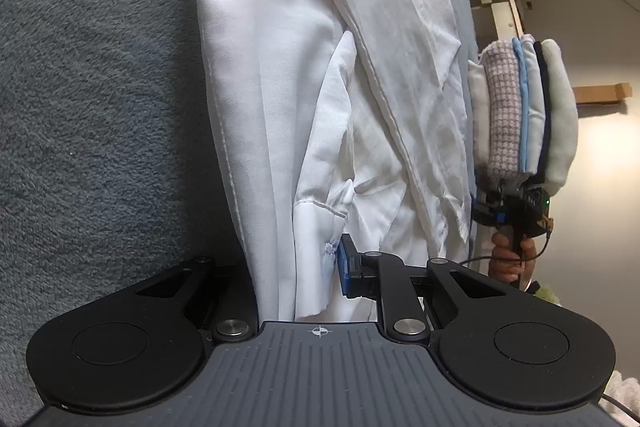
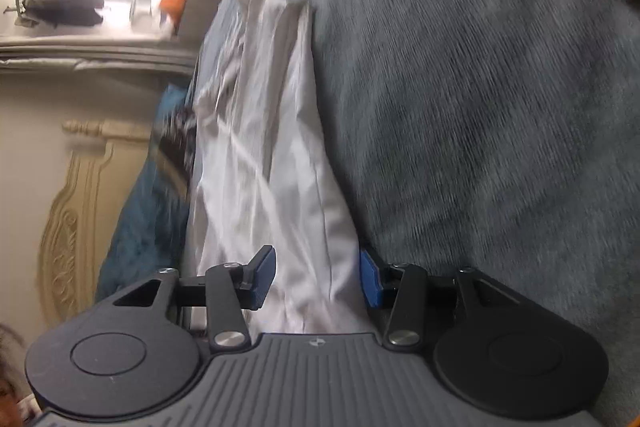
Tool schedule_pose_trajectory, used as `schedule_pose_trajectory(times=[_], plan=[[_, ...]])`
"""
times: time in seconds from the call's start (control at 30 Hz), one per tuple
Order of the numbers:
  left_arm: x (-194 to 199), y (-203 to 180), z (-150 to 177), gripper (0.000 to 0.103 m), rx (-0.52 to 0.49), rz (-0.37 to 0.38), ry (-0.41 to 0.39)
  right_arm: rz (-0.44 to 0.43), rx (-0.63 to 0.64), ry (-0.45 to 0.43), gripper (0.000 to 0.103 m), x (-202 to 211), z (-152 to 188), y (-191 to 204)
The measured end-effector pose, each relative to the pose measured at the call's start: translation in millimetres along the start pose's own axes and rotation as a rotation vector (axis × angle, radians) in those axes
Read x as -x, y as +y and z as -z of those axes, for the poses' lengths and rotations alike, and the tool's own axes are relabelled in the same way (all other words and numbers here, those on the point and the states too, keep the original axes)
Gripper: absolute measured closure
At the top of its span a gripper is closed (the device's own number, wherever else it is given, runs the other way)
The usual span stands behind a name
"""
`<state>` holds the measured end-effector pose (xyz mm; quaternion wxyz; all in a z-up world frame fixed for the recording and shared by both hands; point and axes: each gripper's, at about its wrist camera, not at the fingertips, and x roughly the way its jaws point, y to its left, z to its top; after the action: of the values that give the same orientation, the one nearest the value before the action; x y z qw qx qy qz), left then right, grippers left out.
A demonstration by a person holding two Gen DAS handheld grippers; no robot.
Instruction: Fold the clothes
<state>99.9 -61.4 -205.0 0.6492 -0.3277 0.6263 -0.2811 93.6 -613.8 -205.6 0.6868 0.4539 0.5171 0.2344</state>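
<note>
We see a white shirt [image 1: 320, 87] spread over a grey plush blanket [image 1: 100, 107], and everything else is placed relative to that shirt. Our left gripper [image 1: 316, 275] sits at the shirt's near edge; only one blue pad shows, pressed into a bunched cuff, while the other side is buried under cloth, so its jaws appear clamped on the shirt. Beyond the shirt's far edge, a stack of folded clothes [image 1: 524, 111] rests, with a hand [image 1: 510, 259] holding the other tool below it. In the blurred right wrist view, our right gripper [image 2: 318, 279] has its jaws parted, blue pads on either side of a fold of the white shirt [image 2: 272, 163], one pad touching it, the other just beside it.
</note>
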Motion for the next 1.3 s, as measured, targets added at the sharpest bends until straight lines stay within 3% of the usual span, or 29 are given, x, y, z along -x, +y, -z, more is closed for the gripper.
schedule_pose_trajectory(times=[0.13, 0.2, 0.37, 0.47, 0.53, 0.57, 0.6, 0.9, 1.03, 1.3], plan=[[-1, 0, -1, 0.087, 0.003, 0.001, 0.001, -0.039, 0.003, 0.059, 0.053, 1, 5, -3], [-1, 0, -1, 0.087, 0.001, 0.001, 0.004, -0.058, 0.004, 0.089, 0.045, 2, 8, -4], [-1, 1, -1, 0.087, 0.0, 0.004, 0.002, -0.072, 0.027, 0.149, 0.047, -6, 10, 0], [0, -1, 0, 0.087, -0.015, -0.001, -0.007, -0.044, 0.068, 0.177, 0.055, -13, 11, 8], [1, -6, 2, 0.092, -0.053, -0.019, -0.018, -0.027, 0.106, 0.201, 0.071, -15, 14, 13], [2, -9, 3, 0.096, -0.084, -0.033, -0.025, -0.041, 0.121, 0.219, 0.084, -17, 16, 17], [3, -13, 4, 0.097, -0.116, -0.046, -0.032, -0.053, 0.135, 0.232, 0.09, -20, 19, 20], [41, -36, -15, 0.1, -0.201, 0.028, -0.175, -0.151, 0.264, 0.089, 0.096, 7, 17, 59], [58, -45, -38, 0.1, -0.206, 0.045, -0.257, -0.18, 0.302, 0.006, 0.096, 10, -3, 79], [68, -51, -102, 0.1, -0.201, 0.005, -0.365, -0.195, 0.311, -0.165, 0.096, -9, -61, 101]])
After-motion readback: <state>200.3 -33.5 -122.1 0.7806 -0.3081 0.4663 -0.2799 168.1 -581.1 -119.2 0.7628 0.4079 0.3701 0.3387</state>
